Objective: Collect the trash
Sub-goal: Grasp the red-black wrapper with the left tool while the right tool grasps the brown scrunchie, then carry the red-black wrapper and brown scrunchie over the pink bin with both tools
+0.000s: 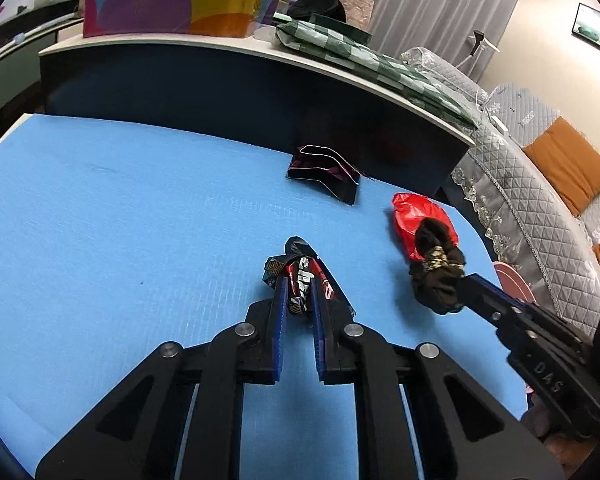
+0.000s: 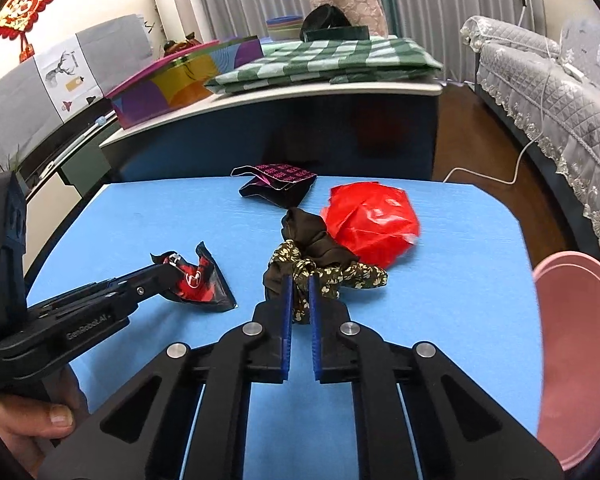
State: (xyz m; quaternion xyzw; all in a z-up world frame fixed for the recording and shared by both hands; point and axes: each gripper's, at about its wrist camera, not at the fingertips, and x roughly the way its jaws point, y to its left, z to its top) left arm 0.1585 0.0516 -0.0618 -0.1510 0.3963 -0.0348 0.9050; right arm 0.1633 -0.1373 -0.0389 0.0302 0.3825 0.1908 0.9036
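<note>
black "genrobot.ai" left gripper (image 1: 300,290) pinching red-black wrapper (image 1: 300,280), right gripper (image 2: 300,292) clamping floral cloth (image 2: 324,272)

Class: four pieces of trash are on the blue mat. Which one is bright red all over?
The crumpled red plastic bag, near the mat's far right; the others are mostly black or dark brown.

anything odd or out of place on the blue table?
The brown floral cloth in the right gripper looks like fabric, not trash like the wrapper in the left gripper. Nothing looks spilled or damaged.
</note>
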